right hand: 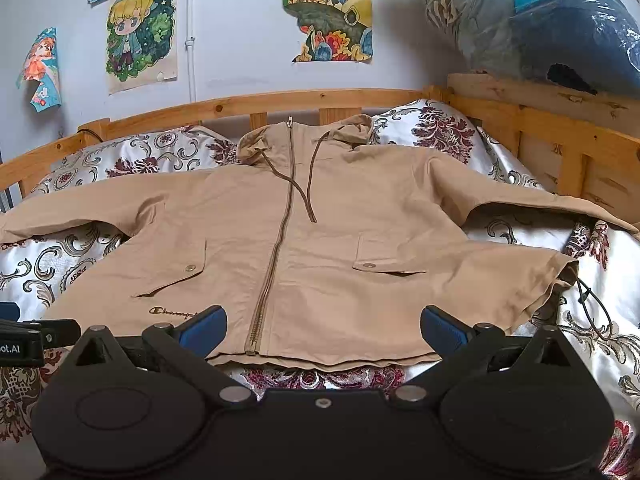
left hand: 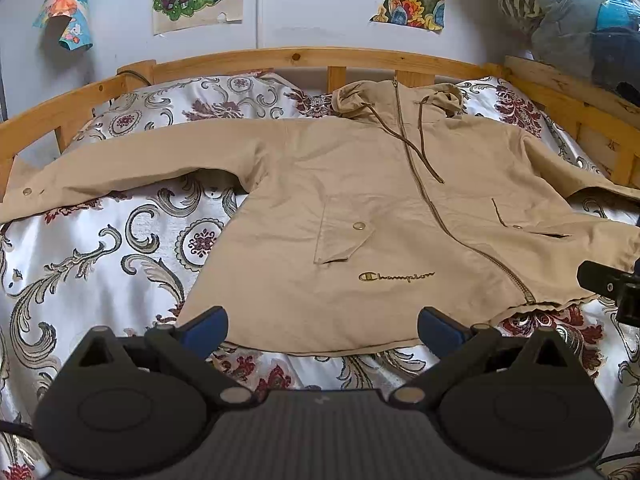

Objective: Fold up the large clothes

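Now we hover at the hem, nothing folded yet.

We see the tan jacket [left hand: 360, 200] spread flat, front up, on the patterned bedspread [left hand: 100, 260], hood toward the wooden headboard [left hand: 280, 58]. Our left gripper [left hand: 322, 330] and right gripper [right hand: 324, 330] both gape wide and empty just short of its hem; next we likely need to pinch a sleeve or hem corner.

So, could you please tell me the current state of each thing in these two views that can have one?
Jacket: spread flat on the bed, front up, not yet folded.
Zip: closed.
Sleeves: stretched out to both sides.
Hood: lying crumpled at the top of the jacket.
Pocket flaps: down.
Left hand-held gripper: open, holding nothing.
Right hand-held gripper: open, holding nothing.
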A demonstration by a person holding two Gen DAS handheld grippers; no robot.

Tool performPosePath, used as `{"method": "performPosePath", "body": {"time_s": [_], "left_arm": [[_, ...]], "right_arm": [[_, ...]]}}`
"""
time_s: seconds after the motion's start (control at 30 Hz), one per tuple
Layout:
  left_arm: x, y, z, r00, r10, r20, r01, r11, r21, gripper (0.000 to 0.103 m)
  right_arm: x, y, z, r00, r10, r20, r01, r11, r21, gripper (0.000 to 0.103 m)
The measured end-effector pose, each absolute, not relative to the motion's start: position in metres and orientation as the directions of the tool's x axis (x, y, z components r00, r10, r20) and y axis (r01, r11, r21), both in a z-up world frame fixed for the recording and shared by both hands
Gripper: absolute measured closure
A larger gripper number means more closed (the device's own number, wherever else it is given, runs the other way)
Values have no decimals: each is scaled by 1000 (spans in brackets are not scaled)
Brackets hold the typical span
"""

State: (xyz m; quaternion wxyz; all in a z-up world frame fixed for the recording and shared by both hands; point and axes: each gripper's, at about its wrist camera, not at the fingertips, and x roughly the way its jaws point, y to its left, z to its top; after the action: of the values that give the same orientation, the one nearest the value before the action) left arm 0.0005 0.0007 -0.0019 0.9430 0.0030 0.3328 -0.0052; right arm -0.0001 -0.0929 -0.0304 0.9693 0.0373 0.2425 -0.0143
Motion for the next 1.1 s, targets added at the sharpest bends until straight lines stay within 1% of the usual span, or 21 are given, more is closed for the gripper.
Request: {"method": "performPosePath", "body": {"time_s": [1.1], "left_arm": [[0,3,-4,771,4,-637,2,1000,8,1]], "right_arm": [[1,-93,-30,877,-8,-480,47,996,70,1]]}}
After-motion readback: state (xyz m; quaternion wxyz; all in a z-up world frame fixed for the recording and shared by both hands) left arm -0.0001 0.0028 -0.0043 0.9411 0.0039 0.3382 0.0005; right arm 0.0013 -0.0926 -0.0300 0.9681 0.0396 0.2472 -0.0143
